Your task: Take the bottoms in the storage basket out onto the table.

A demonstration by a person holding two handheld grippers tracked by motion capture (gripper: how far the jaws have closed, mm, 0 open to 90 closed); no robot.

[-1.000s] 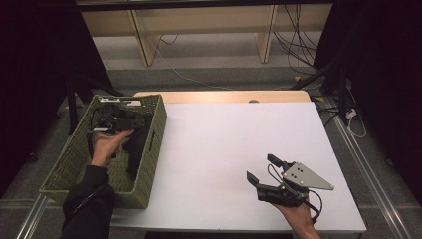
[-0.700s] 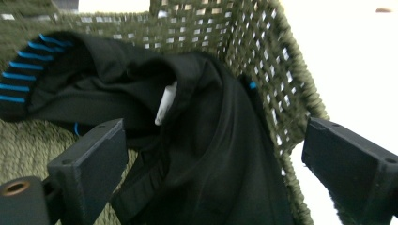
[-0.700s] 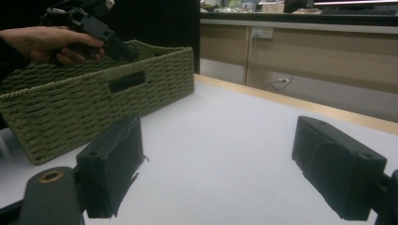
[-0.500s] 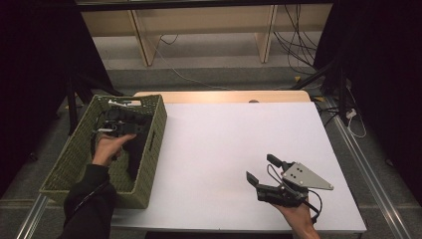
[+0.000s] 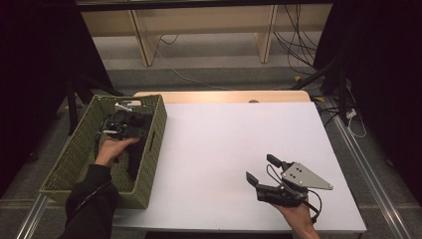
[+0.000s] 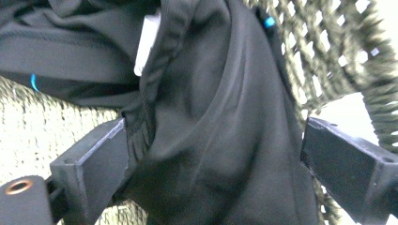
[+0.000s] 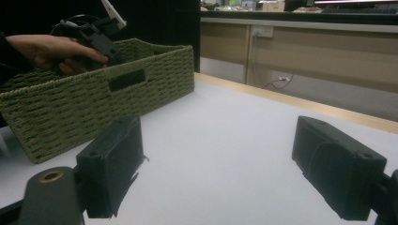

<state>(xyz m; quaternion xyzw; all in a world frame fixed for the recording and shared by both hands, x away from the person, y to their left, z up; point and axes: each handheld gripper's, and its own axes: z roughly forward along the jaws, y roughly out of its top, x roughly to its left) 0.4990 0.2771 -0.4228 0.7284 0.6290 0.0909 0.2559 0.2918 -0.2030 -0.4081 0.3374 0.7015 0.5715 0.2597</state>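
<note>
Table [image 5: 219, 149] with a white top takes most of the high view, and its surface is bare in the middle. Next in size is the green woven basket [image 5: 149, 149], which stands on the left edge of the table, with its long side running away from the person. Inside the basket lies a black garment [image 6: 216, 140], dark cloth with folds, a white label and small blue marks. The left gripper [image 5: 122, 130] is held down inside the basket by the left hand [image 5: 112, 149], and in the left gripper view its two jaws stand wide apart with the black cloth between them; the cloth touches the left jaw, but the jaws are not closed on it. The right gripper [image 5: 263, 172] rests low over the white top near the front right corner, well apart from the basket. Its jaws are also spread wide and hold nothing; between them the right gripper view shows only the table surface.
</note>
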